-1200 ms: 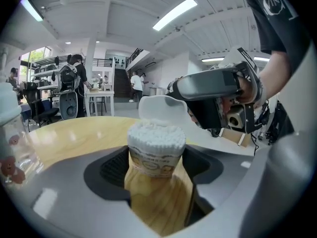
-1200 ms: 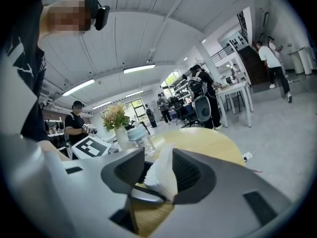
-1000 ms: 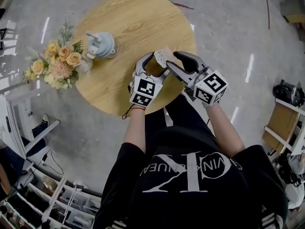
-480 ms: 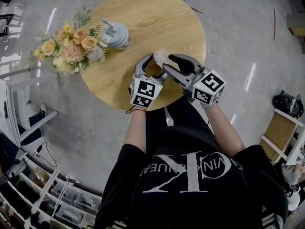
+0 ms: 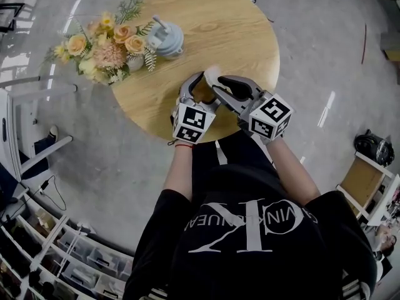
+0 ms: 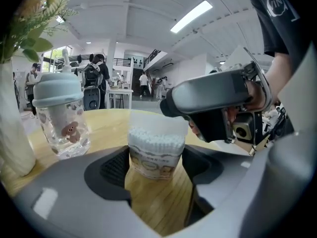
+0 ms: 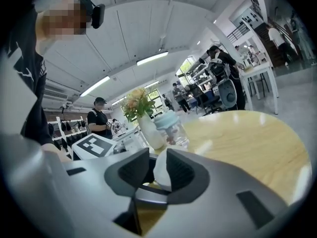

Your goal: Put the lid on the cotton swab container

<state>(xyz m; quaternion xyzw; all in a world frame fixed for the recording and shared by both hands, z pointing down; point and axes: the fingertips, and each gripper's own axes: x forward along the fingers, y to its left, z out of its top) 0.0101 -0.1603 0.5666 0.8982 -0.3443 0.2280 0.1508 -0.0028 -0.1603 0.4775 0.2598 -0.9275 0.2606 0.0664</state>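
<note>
left tongs [image 5: 197, 86]: nearest the person, low at the near edge of the table, clamped on the cotton swab container; in the left gripper view [image 6: 156, 165] a pad sits against each side of it.
cotton swab container [image 6: 155, 152]: upright on the table between those pads, packed with white swab tips; from the head view [image 5: 201, 92] only a tan patch of it shows.
right tongs [image 5: 219, 85]: come in from the right, just above the container; the jaws are closing, and in the right gripper view [image 7: 158, 170] the lid fills the narrow gap between the pads.
lid [image 6: 158, 120]: translucent white, sitting over the top of the container; also seen at [image 7: 161, 175] and [image 5: 210, 74].
table [image 5: 212, 24]: round, pale wood.
bottle [image 5: 165, 39]: clear with a pale blue cap, standing well beyond the container [image 6: 62, 115].
flowers [image 5: 106, 45]: peach and yellow bunch in a white vase [image 7: 147, 130], just beside the bottle at the table's left edge.
background: people [image 6: 94, 78] standing in a bright hall.
</note>
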